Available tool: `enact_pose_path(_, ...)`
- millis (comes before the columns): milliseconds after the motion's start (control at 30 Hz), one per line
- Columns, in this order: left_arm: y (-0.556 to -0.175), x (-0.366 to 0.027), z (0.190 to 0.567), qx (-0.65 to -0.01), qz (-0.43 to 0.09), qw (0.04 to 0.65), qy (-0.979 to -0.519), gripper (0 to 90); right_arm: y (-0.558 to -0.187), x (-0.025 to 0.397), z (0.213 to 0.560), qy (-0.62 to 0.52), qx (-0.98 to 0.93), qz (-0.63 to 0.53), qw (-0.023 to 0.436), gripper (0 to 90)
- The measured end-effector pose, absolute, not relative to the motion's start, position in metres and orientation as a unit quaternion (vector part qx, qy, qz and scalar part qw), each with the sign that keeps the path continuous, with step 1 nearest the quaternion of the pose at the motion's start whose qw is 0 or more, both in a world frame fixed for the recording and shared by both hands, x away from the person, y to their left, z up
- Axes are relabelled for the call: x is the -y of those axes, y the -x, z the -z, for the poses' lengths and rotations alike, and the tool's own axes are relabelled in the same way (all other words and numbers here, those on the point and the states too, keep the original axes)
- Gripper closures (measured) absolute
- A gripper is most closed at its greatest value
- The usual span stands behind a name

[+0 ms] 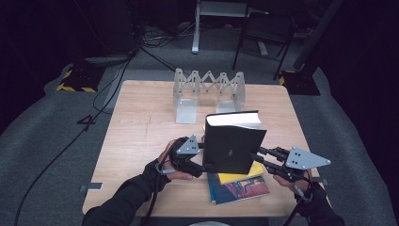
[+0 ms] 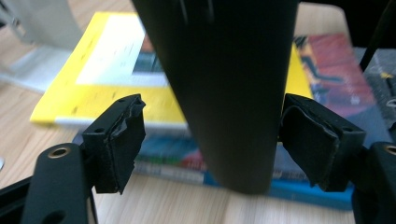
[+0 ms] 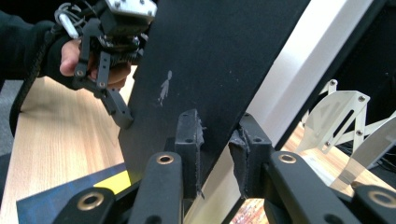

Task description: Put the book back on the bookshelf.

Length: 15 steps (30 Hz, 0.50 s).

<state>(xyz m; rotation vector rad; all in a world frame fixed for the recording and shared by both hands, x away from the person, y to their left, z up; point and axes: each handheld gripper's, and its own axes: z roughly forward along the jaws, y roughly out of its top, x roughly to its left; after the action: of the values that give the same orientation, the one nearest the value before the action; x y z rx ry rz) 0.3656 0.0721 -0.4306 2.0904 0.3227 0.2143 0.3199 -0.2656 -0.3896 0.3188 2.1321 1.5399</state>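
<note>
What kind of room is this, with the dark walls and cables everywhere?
Probably a recording studio or lab: black surroundings, cables trailing across grey carpet, a lone wooden table under an overhead camera, and a hand-held tool gripping a black book.

We count 3 books: 1 black book (image 1: 234, 143) held upright, 1 yellow book (image 1: 237, 176) and 1 blue book (image 1: 242, 189) stacked flat near the table's (image 1: 141, 127) front edge. We see 1 expandable metal rack (image 1: 208, 92), 2 grippers and 1 chair (image 1: 266, 33).

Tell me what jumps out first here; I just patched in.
A black book held upright above the table's near middle, left gripper at its spine, right gripper clamping its front cover. Beneath lie a yellow book and a blue one; a folding metal rack stands behind.
</note>
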Motion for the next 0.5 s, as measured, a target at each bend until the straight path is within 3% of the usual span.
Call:
enact_pose_path(200,-0.363,-0.061,0.419,-0.110,-0.095,0.513,-0.846,33.6,-0.317,0.265,0.390,-0.117,-0.782,-0.558,0.252,72.7)
enact_pose_path(500,-0.365,-0.060,0.412,-0.104,-0.088,0.519,-0.844,39.1,-0.316,0.270,0.392,-0.132,-0.780,-0.551,0.265,73.3)
